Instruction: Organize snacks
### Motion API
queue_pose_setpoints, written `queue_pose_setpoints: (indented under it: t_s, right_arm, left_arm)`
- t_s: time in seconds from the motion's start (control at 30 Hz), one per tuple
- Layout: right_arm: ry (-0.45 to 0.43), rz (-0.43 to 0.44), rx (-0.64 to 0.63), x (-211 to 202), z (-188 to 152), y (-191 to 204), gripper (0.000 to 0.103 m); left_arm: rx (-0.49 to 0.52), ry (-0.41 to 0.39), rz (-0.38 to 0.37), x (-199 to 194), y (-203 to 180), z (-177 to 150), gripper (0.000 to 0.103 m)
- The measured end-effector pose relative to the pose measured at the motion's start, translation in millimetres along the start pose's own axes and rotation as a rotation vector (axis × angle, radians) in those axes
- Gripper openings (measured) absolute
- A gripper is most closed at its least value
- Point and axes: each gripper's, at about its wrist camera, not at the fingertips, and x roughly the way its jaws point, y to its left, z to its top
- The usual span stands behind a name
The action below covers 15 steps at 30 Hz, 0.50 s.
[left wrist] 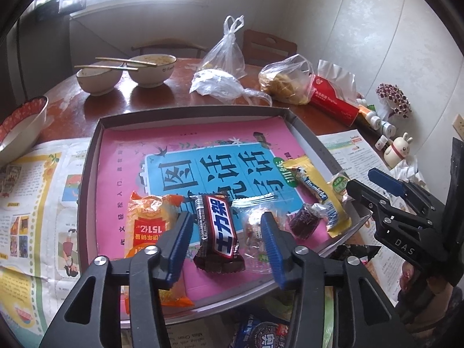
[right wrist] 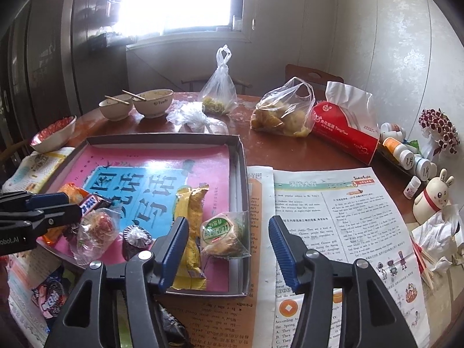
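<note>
Daylight from a far window is falling on a round brown table (right wrist: 290,156), where newspapers (right wrist: 333,217) are being used as a cover under a shallow grey tray (left wrist: 92,156). The tray is lined with a pink and blue sheet (left wrist: 139,156), and the snacks are being collected along its near edge, probably so that they are kept in one place.

The left gripper (left wrist: 224,235) is being held spread wide, gripping nothing, with the dark chocolate bar (left wrist: 217,232) lying between its fingers. An orange packet (left wrist: 150,217) is lying at the left of the bar, and a clear wrapped sweet (left wrist: 252,226), a small purple sweet (left wrist: 304,221) and a long yellow packet (left wrist: 313,185) at its right. The right gripper (right wrist: 229,243) is also being held spread wide and empty, over the right wall of the tray, beside a green-labelled cake (right wrist: 223,232).

Some snacks are still lying outside the tray, on the near side: a blue packet (left wrist: 261,333) and a dark packet (left wrist: 356,253).

Far on the table, two used bowls (left wrist: 127,72) with chopsticks, plastic bags (right wrist: 281,113), a red tissue pack (right wrist: 345,133) and small bottles (right wrist: 403,150) are standing well apart from the tray. The tray wall is judged to be the only obstacle for the near packets.
</note>
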Motion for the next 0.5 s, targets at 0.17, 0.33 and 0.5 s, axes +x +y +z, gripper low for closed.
queue_pose_setpoints:
  t_s: [0.17, 0.33, 0.5]
  right_arm:
    - [-0.029, 0.015, 0.016, -7, 3, -2, 0.064]
    - [-0.043, 0.020, 0.018, -13, 3, -2, 0.064]
    - [-0.060, 0.037, 0.029, -20, 4, -3, 0.065]
  left_arm:
    - [0.004, -0.018, 0.002, -7, -1, 0, 0.059]
    - [0.002, -0.027, 0.004, -13, -1, 0, 0.061]
    - [-0.005, -0.049, -0.002, -23, -1, 1, 0.065]
